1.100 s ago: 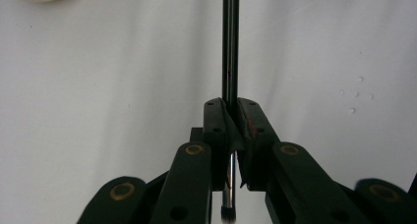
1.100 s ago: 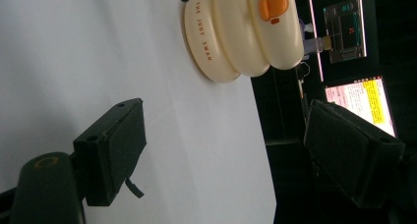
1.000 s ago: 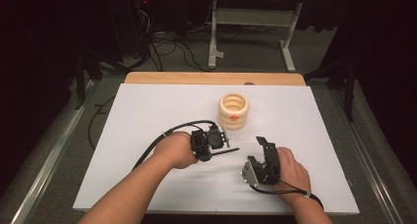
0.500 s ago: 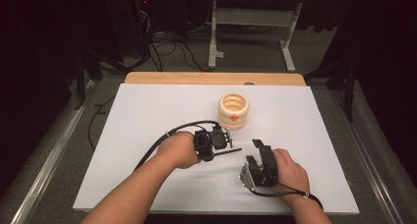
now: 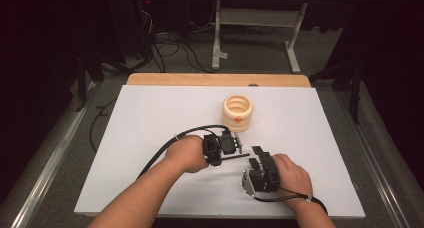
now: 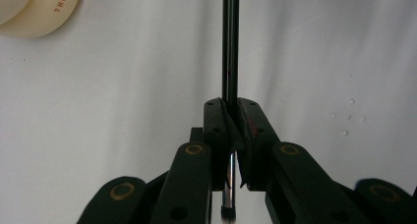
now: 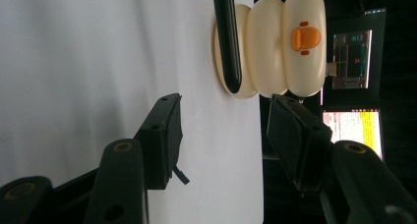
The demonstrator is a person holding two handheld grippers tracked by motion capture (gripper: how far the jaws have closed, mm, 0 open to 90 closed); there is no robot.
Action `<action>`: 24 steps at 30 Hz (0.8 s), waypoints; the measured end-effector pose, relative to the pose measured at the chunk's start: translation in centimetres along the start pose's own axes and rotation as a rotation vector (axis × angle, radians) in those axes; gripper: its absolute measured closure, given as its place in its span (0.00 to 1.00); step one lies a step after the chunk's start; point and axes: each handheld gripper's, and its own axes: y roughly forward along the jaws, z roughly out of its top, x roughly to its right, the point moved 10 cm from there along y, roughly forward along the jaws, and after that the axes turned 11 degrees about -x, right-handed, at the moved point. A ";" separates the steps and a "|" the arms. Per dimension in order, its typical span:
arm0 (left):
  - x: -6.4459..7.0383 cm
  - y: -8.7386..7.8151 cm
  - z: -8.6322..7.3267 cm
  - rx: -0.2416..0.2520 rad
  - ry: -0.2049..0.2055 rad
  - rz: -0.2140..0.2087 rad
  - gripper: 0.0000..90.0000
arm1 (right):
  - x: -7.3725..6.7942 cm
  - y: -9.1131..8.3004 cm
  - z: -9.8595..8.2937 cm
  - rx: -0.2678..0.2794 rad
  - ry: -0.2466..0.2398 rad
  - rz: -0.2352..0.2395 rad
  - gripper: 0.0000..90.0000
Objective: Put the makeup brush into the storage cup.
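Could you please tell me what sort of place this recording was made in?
Probably a lab workbench: a white-covered table, tangled black floor cables, and lit computer monitors behind the cream ribbed duck-faced holder.

The holder (image 5: 237, 112) stands on the table (image 5: 150, 118) at frame centre; below it the left gripper (image 5: 239, 149); lower right, the right gripper (image 5: 256, 155).

The letters "THE" stand in red-brown print on the cream holder (image 6: 34, 10).
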 end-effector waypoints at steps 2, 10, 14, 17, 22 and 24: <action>0.0 0.1 0.2 -0.004 0.005 0.001 0.92 | 0.0 0.0 0.0 -0.007 -0.014 -0.004 0.58; 0.2 0.3 0.6 -0.008 0.008 0.002 0.92 | -0.2 0.1 0.2 0.001 -0.054 -0.016 0.64; 0.2 0.3 0.7 -0.007 0.009 0.004 0.92 | -0.2 -0.1 0.3 -0.001 -0.065 -0.012 0.68; 0.3 0.3 0.8 -0.008 0.006 0.003 0.92 | -0.2 -0.2 0.4 -0.001 -0.080 -0.014 0.71; 0.4 0.4 1.1 -0.009 0.016 0.005 0.92 | -0.2 -0.4 0.6 0.010 -0.082 -0.015 0.75; 0.4 0.4 1.2 -0.004 0.014 0.007 0.92 | -0.2 -0.4 0.6 0.010 -0.086 -0.014 0.76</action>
